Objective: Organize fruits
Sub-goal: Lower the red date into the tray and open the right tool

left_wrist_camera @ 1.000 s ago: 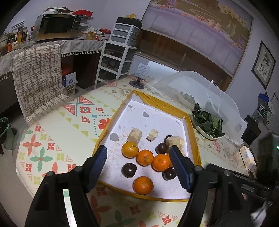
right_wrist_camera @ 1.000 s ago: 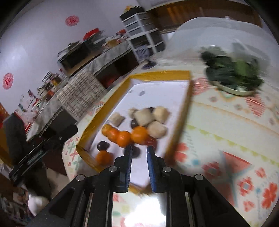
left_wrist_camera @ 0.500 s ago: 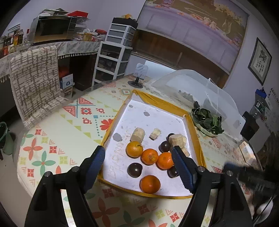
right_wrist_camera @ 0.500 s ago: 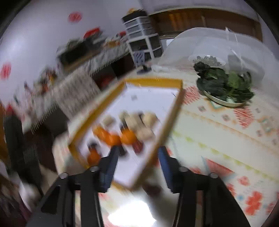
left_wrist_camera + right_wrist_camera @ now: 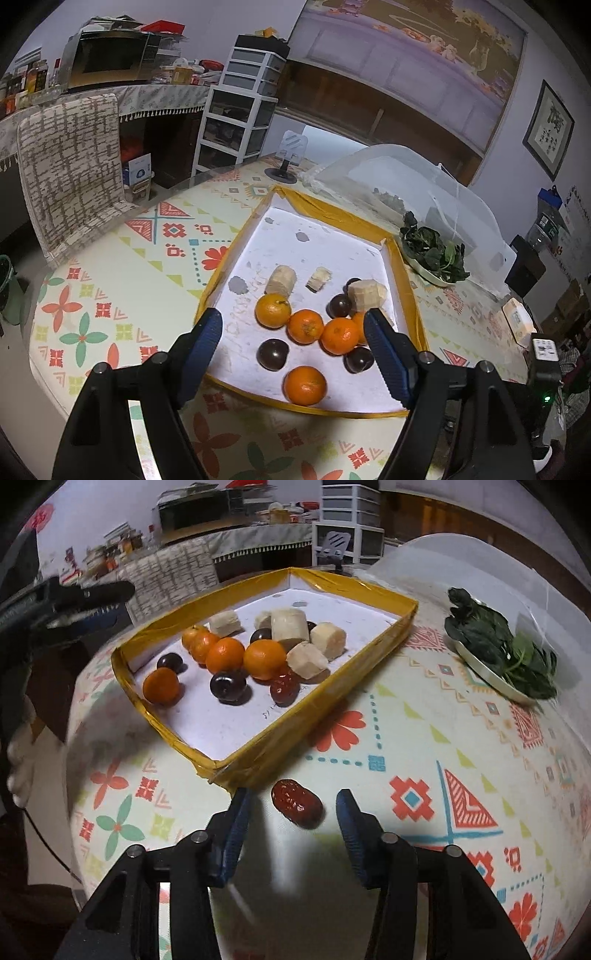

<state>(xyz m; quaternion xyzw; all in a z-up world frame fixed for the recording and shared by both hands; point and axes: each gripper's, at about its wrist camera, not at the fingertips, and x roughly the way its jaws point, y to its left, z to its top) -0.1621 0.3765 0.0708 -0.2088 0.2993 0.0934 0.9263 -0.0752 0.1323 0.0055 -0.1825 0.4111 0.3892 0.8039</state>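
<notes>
The right gripper is closing its jaws around a red date that lies on the tablecloth, just outside the near corner of the yellow tray; the pads do not touch it. The left gripper hangs wide open and empty above the oranges in the tray.

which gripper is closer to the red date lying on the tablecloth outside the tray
Right. The right gripper straddles the red date, jaws closing, not touching. The left gripper hovers over the tray.
</notes>
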